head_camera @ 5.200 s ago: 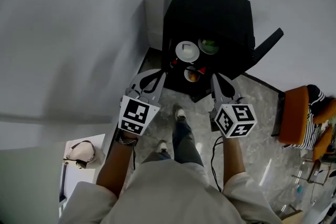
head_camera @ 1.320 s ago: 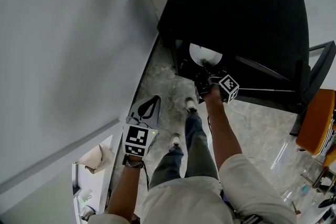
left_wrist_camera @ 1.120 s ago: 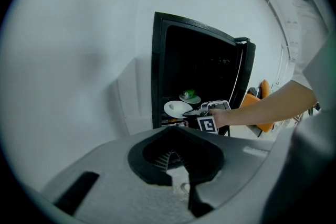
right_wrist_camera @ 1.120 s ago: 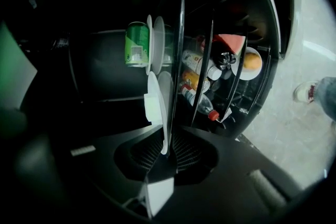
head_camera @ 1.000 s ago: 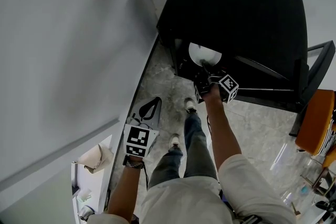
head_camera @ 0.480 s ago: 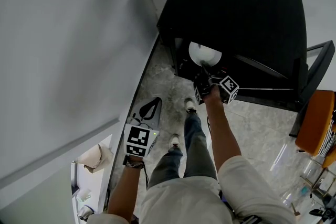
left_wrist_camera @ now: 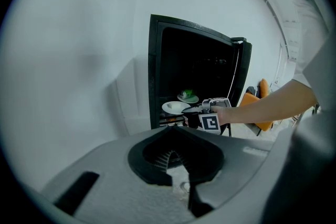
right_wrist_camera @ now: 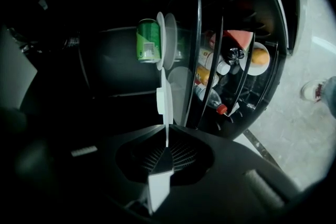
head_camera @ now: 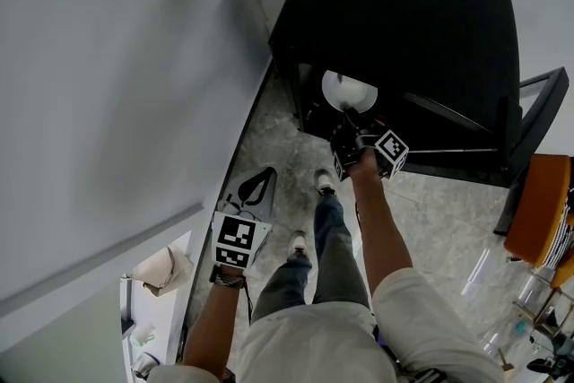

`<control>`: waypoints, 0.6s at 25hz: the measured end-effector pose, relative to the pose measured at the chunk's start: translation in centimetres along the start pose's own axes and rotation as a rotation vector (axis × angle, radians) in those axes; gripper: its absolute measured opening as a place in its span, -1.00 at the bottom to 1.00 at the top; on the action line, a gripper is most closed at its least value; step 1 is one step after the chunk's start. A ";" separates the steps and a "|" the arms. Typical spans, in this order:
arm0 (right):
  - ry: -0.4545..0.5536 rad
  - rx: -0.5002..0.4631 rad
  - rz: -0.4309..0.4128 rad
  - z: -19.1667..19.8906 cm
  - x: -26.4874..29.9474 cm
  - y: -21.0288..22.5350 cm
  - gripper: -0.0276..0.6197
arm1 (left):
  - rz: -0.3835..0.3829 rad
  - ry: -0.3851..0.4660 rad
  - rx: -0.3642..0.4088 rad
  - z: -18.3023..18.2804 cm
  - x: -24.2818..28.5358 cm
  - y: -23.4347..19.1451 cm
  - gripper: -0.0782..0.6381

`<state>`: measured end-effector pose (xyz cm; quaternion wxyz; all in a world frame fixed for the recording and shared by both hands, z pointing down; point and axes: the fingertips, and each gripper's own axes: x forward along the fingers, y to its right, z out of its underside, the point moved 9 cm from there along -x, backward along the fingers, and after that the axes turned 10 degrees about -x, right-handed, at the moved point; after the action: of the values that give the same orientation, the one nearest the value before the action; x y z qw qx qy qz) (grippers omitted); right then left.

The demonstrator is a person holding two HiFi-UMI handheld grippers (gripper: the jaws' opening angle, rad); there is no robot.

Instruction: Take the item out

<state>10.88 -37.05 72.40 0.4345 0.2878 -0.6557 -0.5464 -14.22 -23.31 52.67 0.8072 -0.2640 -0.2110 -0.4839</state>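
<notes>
Step in hand: the grasp, not the pull. The right gripper is reached into the open black cabinet, and in the right gripper view its jaws are closing on the near rim of the white plate, which runs edge-on straight between the tips; the pads look to be on it or almost there. The plate sits on the upper wire shelf at the cabinet mouth, with nothing on it that I can see. Deeper in, a green can stands on a second plate, near the first; I can't tell if the two rims touch. Bottles and a bowl of fruit are on the racks below. The left gripper hangs at the person's side, well apart from the cabinet, with jaws together and nothing in them. Next: confirm the pinch is firm on the rim, lift slightly to clear the wire, then pull straight out and level. A rim-only grip will probably let the plate droop or twist. Watch the can's plate behind and the door frame on exit.
</notes>
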 end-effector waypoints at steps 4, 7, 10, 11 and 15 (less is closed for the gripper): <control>0.001 -0.014 -0.008 0.2 -0.7 0.3 -0.87 | 0.002 0.000 -0.001 0.2 -0.1 0.2 -0.77; -0.006 -0.023 -0.014 0.6 -1.2 0.6 -0.87 | 0.004 -0.004 0.002 0.3 -0.1 0.3 -0.77; -0.025 -0.054 -0.027 1.1 -1.7 -0.1 -0.87 | 0.007 -0.005 0.004 0.4 0.0 0.5 -0.77; -0.030 -0.065 -0.032 1.2 -1.8 -0.4 -0.87 | 0.008 -0.004 0.005 0.4 0.1 0.5 -0.77; -0.041 -0.107 -0.063 1.3 -2.3 -1.3 -0.87 | 0.011 -0.005 0.011 0.5 0.0 0.7 -0.77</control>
<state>10.69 -34.80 70.54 0.4183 0.2736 -0.6249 -0.5998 -13.65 -22.78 52.91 0.8109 -0.2621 -0.2140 -0.4774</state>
